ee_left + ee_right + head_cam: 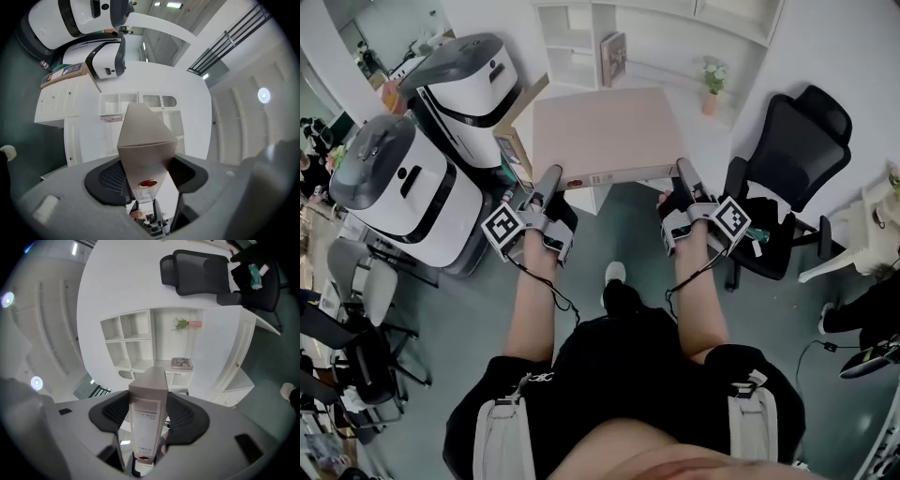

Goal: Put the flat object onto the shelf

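Observation:
A flat beige file box (605,136) is held level in the air, in front of a white cubby shelf (572,42). My left gripper (551,178) is shut on the box's near left corner. My right gripper (683,172) is shut on its near right corner. In the left gripper view the box (145,140) fills the gap between the dark pads (110,180), with the shelf (117,105) beyond. The right gripper view shows the box's labelled edge (149,399) clamped between the pads (185,418), pointing toward the shelf (136,338).
A book (613,58) leans in one shelf cubby and a small potted plant (712,80) stands on the right part. Two large white machines (469,80) (403,187) stand to the left. A black office chair (787,159) is close on the right.

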Available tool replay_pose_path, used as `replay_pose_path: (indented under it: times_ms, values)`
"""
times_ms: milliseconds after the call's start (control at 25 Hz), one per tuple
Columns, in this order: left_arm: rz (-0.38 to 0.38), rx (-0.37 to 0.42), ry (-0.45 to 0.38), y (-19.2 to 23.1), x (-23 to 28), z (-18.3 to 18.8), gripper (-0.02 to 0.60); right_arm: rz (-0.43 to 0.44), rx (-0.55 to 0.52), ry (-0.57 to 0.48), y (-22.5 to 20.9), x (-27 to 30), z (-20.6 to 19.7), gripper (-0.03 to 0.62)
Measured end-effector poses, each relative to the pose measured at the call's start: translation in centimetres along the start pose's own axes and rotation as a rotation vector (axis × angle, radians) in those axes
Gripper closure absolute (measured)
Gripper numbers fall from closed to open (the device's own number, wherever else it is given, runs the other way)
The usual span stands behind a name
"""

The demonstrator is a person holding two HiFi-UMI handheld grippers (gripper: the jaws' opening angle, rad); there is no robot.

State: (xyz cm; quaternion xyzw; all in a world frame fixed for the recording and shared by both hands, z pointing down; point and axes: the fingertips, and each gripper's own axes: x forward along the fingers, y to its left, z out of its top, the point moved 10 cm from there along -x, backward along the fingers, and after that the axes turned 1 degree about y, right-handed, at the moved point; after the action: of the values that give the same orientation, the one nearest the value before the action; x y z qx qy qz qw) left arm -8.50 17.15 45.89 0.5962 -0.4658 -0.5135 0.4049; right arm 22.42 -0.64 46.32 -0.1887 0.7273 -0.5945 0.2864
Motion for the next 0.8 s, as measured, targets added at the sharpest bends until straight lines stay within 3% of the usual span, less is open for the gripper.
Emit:
replay_pose_path:
  times_ms: [520, 800]
  values:
    - [-0.021, 0.019, 0.069, 2.8, 8.3, 5.3, 0.298, 0.024, -0.008, -0.058, -2.4, 7.5, 2.5, 0.345]
    - [-0.028, 0.044, 0.081, 3.6, 17.2, 12.9, 0.298, 0.049, 0.000, -0.055, -3.1, 18.9, 4.7, 0.345]
